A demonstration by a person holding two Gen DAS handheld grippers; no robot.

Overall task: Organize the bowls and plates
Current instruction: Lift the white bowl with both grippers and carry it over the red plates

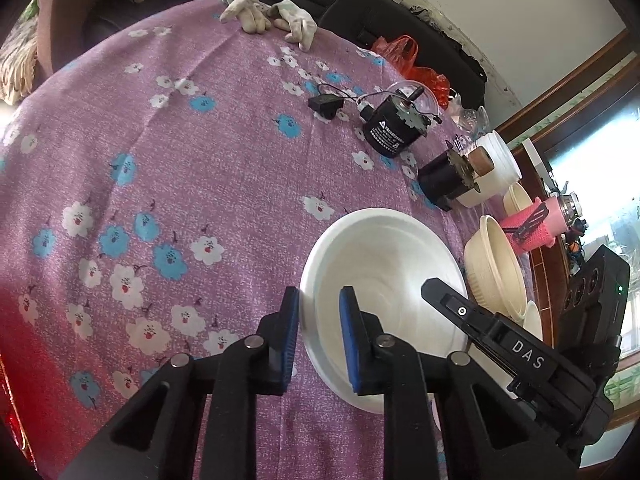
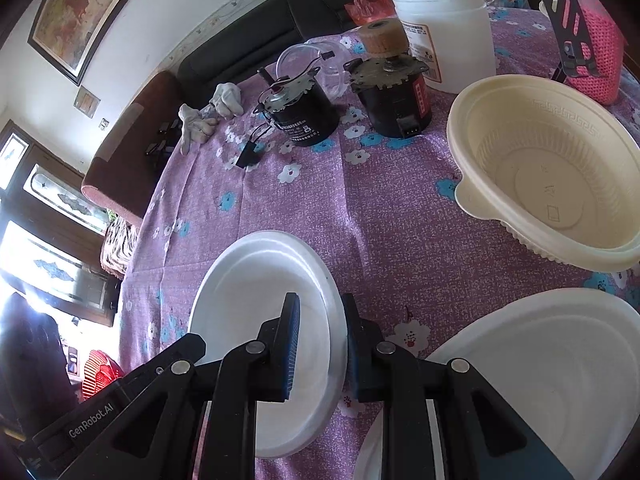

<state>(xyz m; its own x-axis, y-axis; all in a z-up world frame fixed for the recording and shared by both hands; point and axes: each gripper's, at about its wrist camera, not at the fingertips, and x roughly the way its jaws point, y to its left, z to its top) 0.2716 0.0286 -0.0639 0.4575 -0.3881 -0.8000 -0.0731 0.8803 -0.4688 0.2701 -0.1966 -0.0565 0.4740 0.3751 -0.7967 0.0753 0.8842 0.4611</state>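
Observation:
A white foam plate [image 1: 384, 280] lies on the purple flowered tablecloth [image 1: 180, 168]. My left gripper [image 1: 320, 300] straddles its left rim, one blue pad outside and one inside, shut on the rim. In the right wrist view the same plate [image 2: 248, 312] has its right rim pinched by my right gripper [image 2: 320, 312]. Both grippers hold this one plate from opposite sides. A cream plastic bowl [image 2: 552, 176] stands to the right of it, with another white plate [image 2: 552, 368] in front of that bowl.
Two black motors [image 2: 304, 116] [image 2: 396, 96] and a white plastic jar [image 2: 444, 28] stand behind the plate. A pink knitted holder [image 2: 596, 52] is at the far right. White gloves [image 1: 264, 12] lie at the table's far edge. A second cream bowl [image 1: 520, 200] stands near the jar.

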